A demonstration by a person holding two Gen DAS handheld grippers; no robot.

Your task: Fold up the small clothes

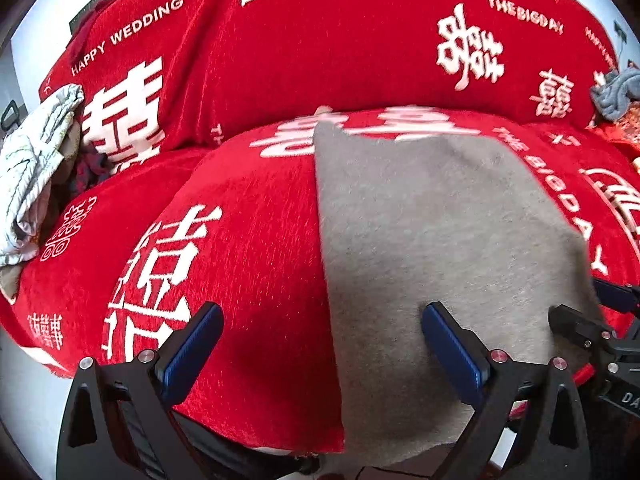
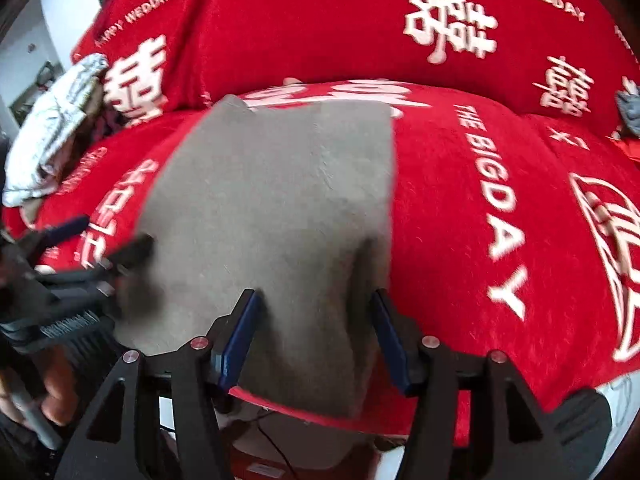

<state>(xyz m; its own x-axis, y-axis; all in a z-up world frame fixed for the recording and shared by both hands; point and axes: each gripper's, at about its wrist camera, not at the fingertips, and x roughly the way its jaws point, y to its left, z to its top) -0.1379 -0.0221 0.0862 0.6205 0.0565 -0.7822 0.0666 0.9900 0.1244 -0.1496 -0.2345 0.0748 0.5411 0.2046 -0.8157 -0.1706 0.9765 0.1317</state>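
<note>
Your left hand-held gripper (image 1: 322,354) stands released, jaws wide, astride the left edge of the grey cloth (image 1: 432,248); your right hand-held gripper (image 2: 316,336) is released too, a raised fold between its pads untouched. The cloth lies on the red cover (image 1: 248,248)

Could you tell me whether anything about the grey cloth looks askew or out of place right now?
Slightly: the grey cloth hangs past the near edge of the red cover, and a small flap sticks up at its far left corner.

A home: red wedding-print sofa cover (image 1: 280,60), heaped laundry (image 1: 36,168).
</note>
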